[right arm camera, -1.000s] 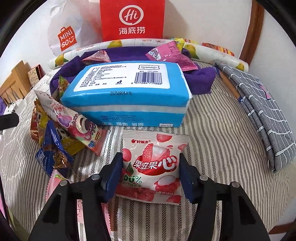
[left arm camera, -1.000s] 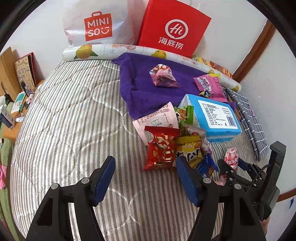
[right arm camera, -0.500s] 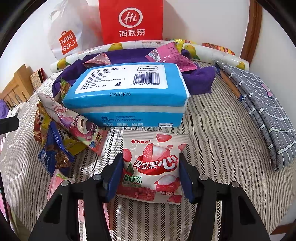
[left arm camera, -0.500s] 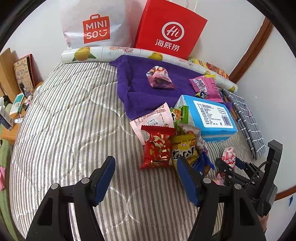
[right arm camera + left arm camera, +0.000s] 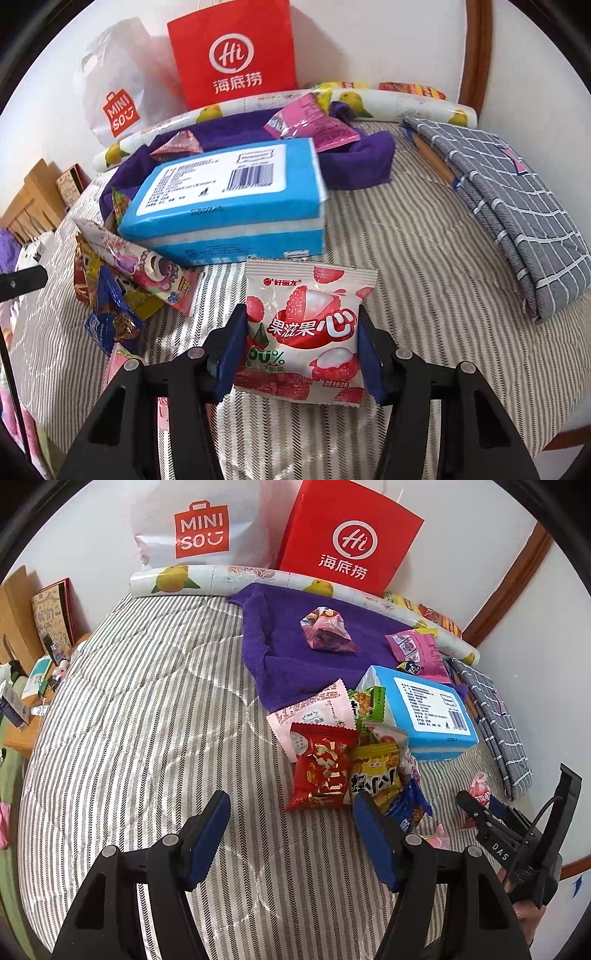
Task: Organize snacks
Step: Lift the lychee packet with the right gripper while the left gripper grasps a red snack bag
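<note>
Jaws of my right gripper (image 5: 301, 345) clench the lychee gummy packet (image 5: 304, 325) just in front of the blue tissue pack (image 5: 229, 206) — my left gripper (image 5: 291, 825) hangs released beside the red snack bag (image 5: 321, 771).

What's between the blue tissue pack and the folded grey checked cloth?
Bare striped quilt between tissue pack and grey cloth, per the right wrist view.

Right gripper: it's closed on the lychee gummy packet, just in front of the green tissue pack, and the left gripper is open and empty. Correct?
One error: the tissue pack is blue, not green, as the right wrist view shows. The rest holds: the right gripper pinches the lychee gummy packet just in front of it, and the left gripper is open and empty.
</note>
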Motion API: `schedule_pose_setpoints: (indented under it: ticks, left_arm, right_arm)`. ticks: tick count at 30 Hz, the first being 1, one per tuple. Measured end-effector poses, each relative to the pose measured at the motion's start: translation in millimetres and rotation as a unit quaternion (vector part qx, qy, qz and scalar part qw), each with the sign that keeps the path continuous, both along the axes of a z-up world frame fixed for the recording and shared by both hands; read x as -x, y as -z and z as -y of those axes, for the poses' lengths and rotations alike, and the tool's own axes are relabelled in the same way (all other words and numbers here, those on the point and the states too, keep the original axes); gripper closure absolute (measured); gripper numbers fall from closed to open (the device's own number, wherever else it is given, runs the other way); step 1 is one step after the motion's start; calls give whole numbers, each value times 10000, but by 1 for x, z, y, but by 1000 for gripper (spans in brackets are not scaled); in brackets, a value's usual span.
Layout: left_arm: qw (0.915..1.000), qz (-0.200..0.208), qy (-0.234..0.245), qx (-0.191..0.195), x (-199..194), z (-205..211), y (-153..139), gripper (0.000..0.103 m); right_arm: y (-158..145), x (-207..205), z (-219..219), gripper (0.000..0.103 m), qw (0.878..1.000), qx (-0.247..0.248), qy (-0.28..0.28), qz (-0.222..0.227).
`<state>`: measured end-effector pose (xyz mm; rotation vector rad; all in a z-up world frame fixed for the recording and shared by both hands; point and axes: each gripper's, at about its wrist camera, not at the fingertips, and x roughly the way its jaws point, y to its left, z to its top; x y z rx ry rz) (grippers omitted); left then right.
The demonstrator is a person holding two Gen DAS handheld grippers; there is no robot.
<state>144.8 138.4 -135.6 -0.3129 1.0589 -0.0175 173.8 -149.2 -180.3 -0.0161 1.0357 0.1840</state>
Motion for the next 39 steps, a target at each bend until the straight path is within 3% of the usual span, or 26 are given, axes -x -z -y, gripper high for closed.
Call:
schedule_pose_setpoints:
  ticks: [8,22,28,29,39]
  left_arm:
    - [9999,91,74,-28,-4,12,-2,36]
    - [9996,-151,117,-190,-42,25,34,39]
    - [9996,-235,145,-3,-52,27,48,54]
    - [9996,-192,200,12,-52,28,48,64]
    - [9994,63,247,240,-36,12,27,66]
  right_arm:
    - [-7,1,15,48,9999,-81,75,67]
    - [-21,-3,34,48,9996,-27,121,256]
    - [-20,-9,36,48,9996,8,156,251]
    - [-19,-9,36,48,9996,14,153,239]
    - [-24,-6,21,48,9996,88,34,267]
